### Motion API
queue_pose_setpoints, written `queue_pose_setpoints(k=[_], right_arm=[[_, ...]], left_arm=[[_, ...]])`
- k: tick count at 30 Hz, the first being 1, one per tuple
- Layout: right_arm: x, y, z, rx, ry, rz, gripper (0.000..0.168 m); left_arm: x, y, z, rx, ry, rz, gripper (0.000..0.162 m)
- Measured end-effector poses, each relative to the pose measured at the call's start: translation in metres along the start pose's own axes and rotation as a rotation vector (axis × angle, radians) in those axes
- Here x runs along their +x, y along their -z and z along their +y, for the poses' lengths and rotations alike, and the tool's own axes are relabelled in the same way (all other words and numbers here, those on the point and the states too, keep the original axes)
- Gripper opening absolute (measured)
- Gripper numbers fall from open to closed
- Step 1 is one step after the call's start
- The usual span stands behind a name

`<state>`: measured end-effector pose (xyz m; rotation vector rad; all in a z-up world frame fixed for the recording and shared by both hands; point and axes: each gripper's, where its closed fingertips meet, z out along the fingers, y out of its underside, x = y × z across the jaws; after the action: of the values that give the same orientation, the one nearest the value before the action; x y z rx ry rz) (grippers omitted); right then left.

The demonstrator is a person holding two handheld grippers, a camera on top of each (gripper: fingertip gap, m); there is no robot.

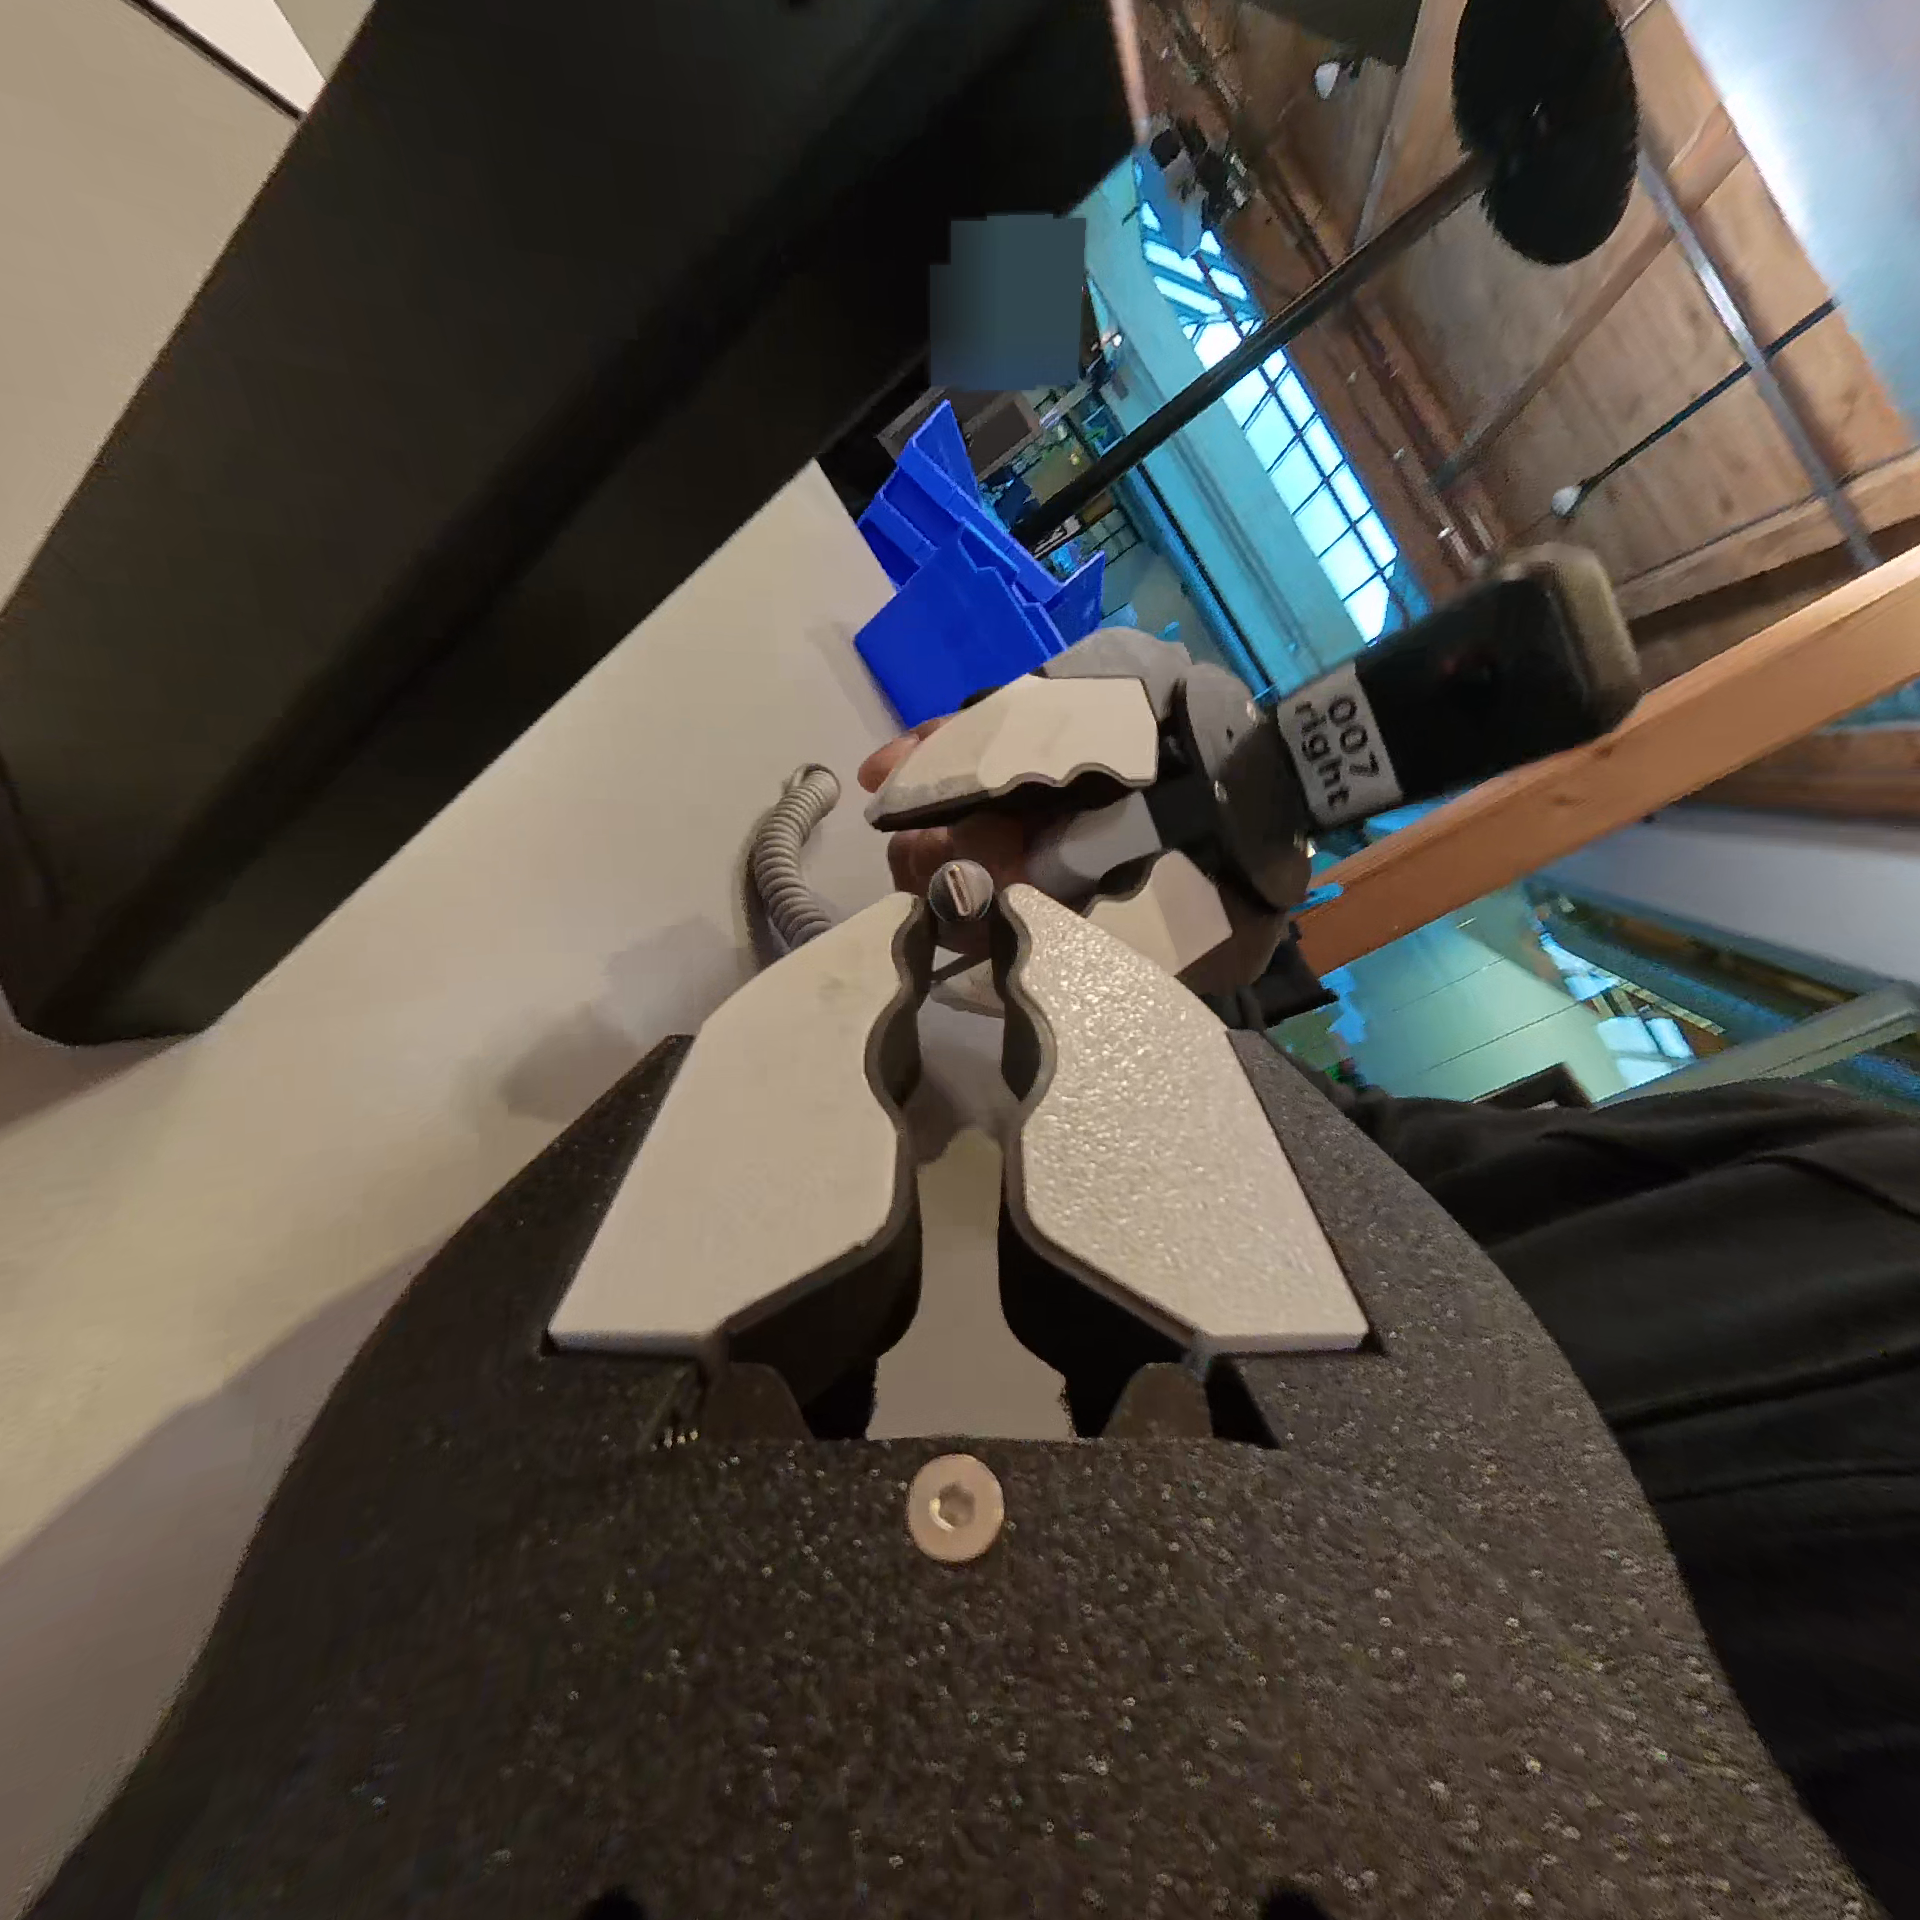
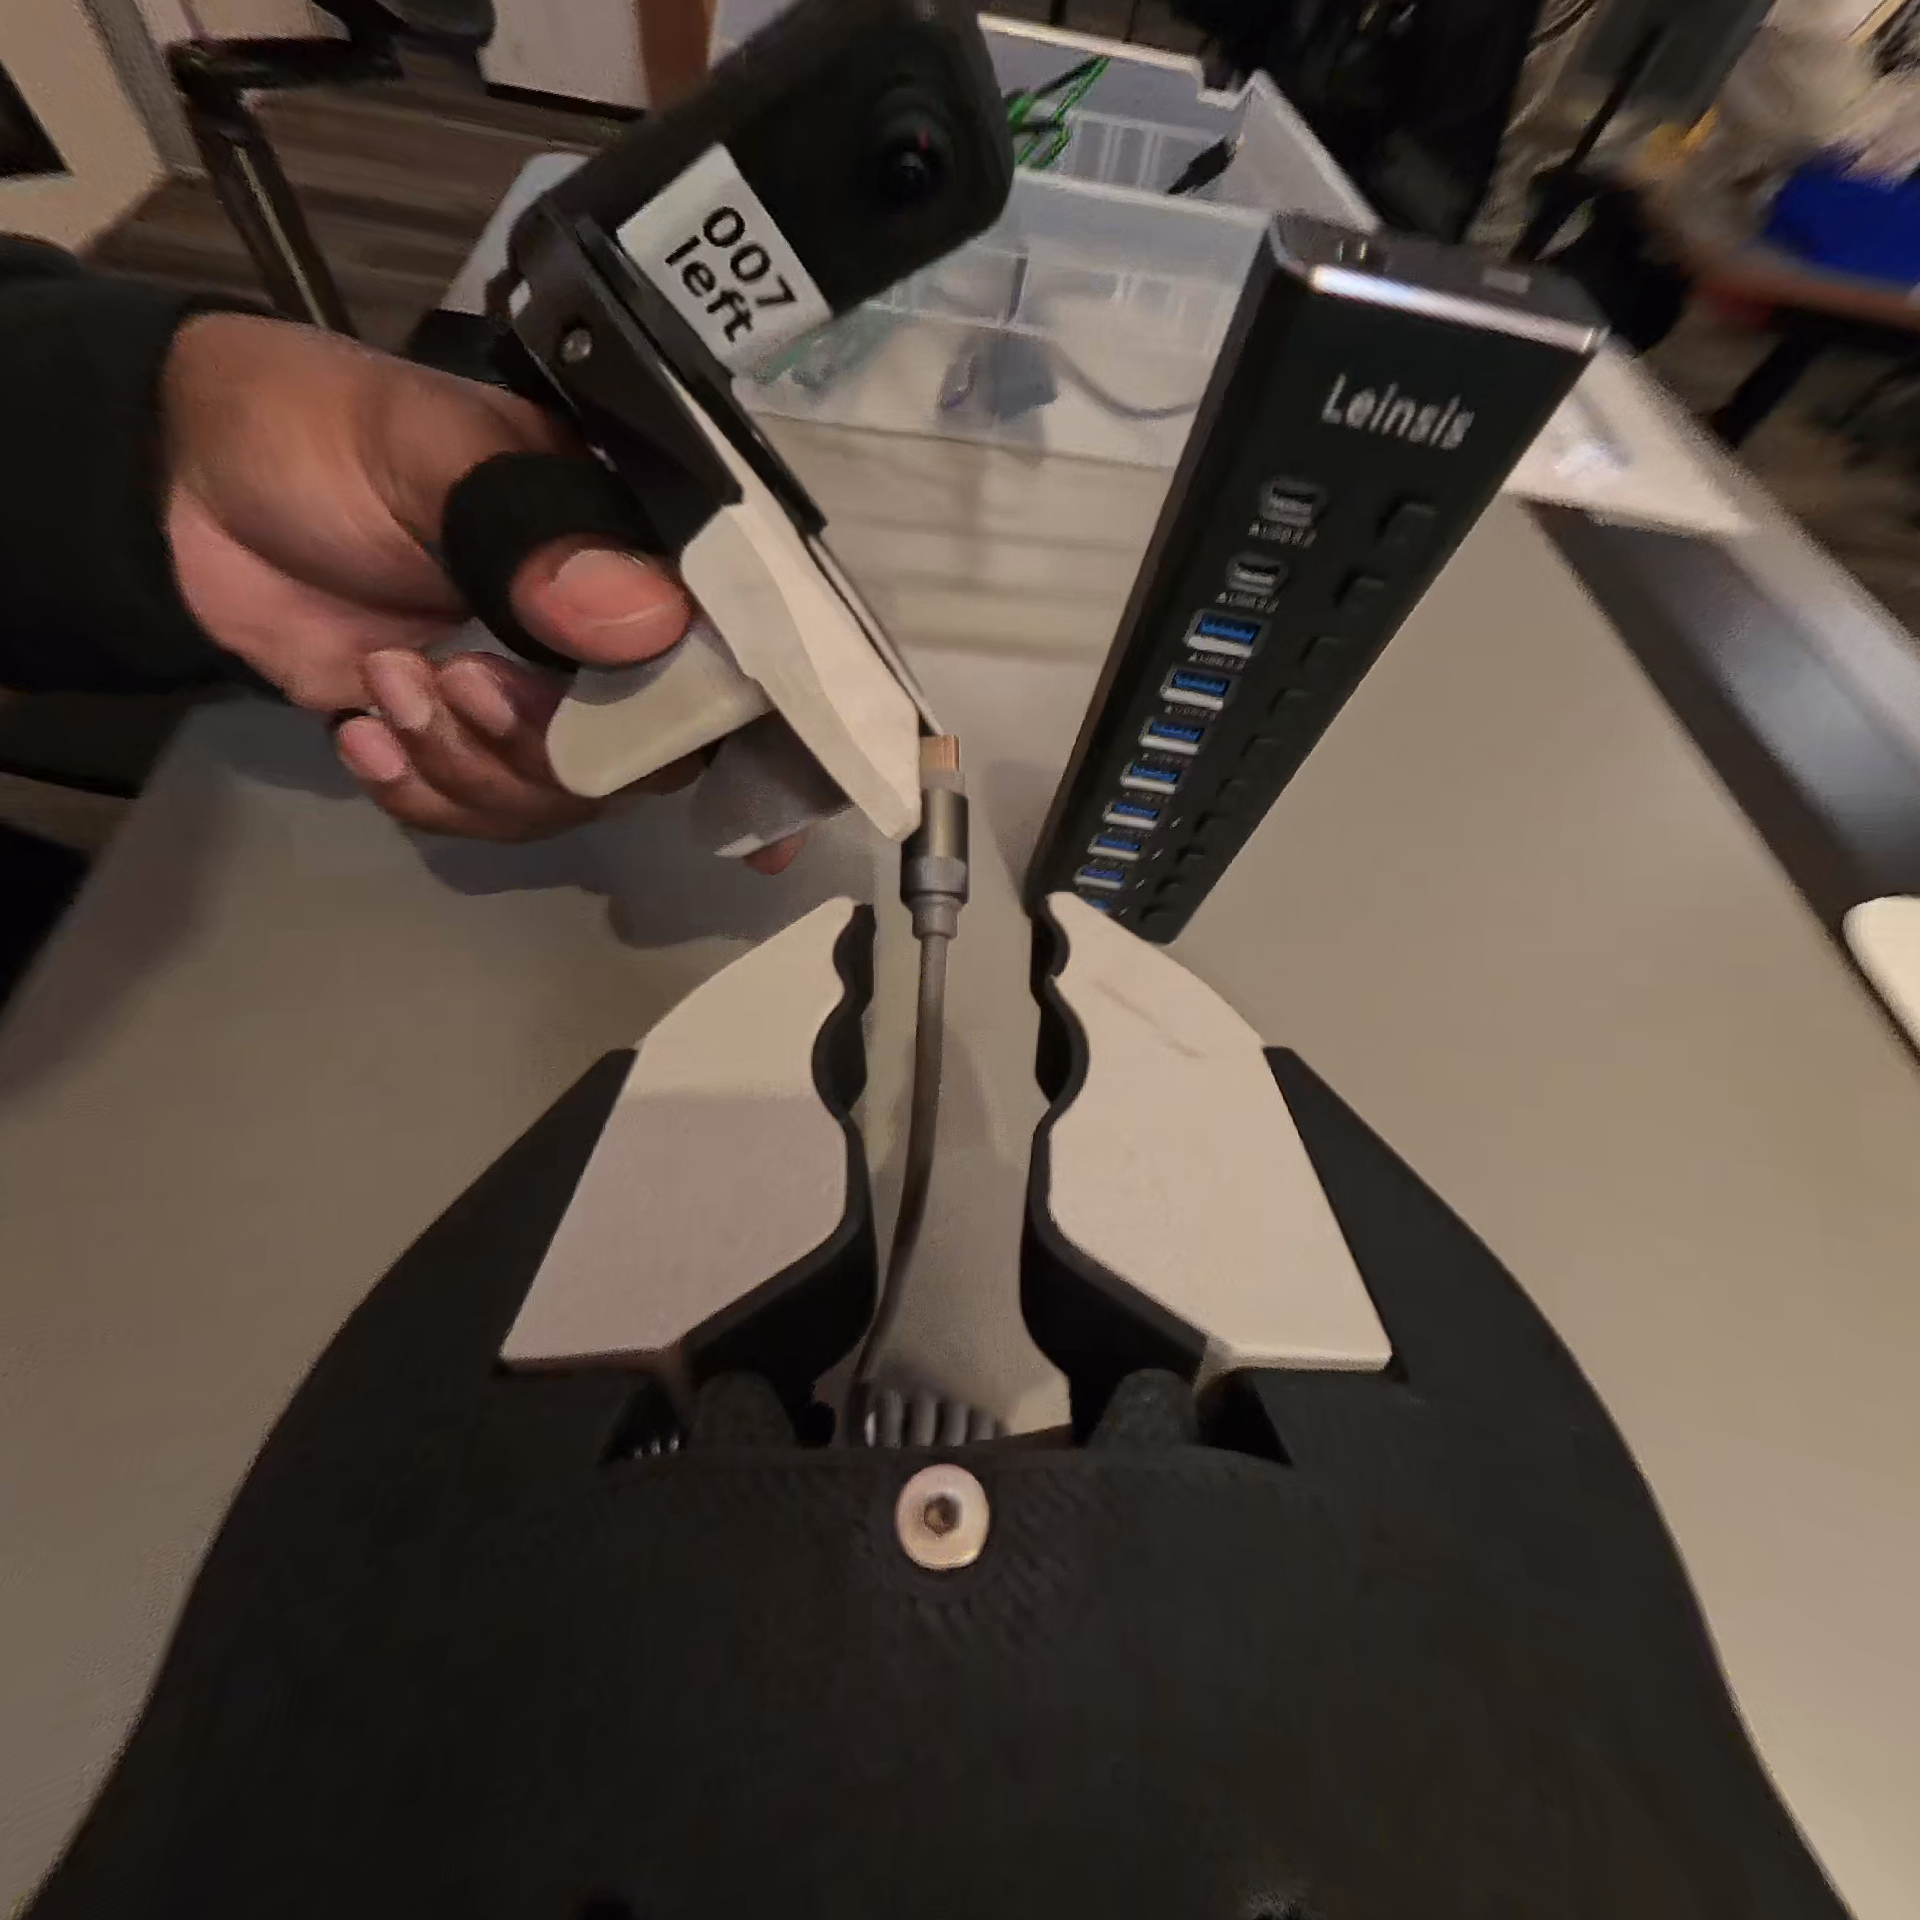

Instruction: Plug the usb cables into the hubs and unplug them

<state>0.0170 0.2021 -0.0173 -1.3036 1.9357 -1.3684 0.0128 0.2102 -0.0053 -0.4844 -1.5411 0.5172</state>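
A grey braided USB cable [image 2: 920, 1091] ends in a metal plug [image 2: 938, 821]. My left gripper [image 1: 961, 920] is shut on that plug [image 1: 958, 891], whose tip faces the camera. It also shows in the right wrist view [image 2: 909, 805], held up just left of the hub. The black multi-port hub [image 2: 1299, 623] stands on end, tilted, its blue ports facing me. It fills the upper left of the left wrist view [image 1: 364, 468]. My right gripper [image 2: 951, 920] is open, and the cable runs loose between its fingers. It sits just behind the plug in the left wrist view [image 1: 1029, 800].
A person's hand [image 2: 416, 582] holds the left gripper. A clear plastic bin [image 2: 1091, 260] with cables stands behind the hub. Blue bins [image 1: 966, 592] sit at the far end of the pale table [image 2: 1455, 1039]. The cable's slack [image 1: 790, 852] lies on the table. Left and right tips are no more than a few centimetres apart.
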Motion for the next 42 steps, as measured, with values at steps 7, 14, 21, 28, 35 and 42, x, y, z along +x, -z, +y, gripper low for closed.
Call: queue_pose_setpoints(k=[7, 14, 21, 28, 35, 42], right_arm=[[0.003, 0.002, -0.008, 0.052, 0.161, 0.124, 0.021], [-0.001, -0.003, -0.005, 0.03, 0.222, 0.14, 0.012], [0.005, 0.003, -0.008, 0.078, 0.089, 0.089, 0.011], [0.02, 0.011, -0.012, 0.144, -0.14, 0.007, 0.011], [0.039, 0.009, -0.023, 0.131, -0.265, -0.041, 0.011], [0.044, 0.0, -0.025, 0.062, -0.302, -0.081, 0.011]], left_arm=[[0.001, -0.004, 0.001, 0.027, 0.103, 0.053, 0.01], [0.0, -0.004, 0.003, 0.035, 0.151, 0.072, 0.01], [0.013, 0.024, -0.021, 0.078, -0.104, 0.122, 0.02], [0.001, 0.072, -0.084, 0.191, -0.705, -0.011, 0.055], [-0.018, 0.042, -0.095, -0.05, -0.774, 0.237, 0.08], [-0.031, 0.022, -0.078, -0.209, -0.82, 0.379, 0.083]])
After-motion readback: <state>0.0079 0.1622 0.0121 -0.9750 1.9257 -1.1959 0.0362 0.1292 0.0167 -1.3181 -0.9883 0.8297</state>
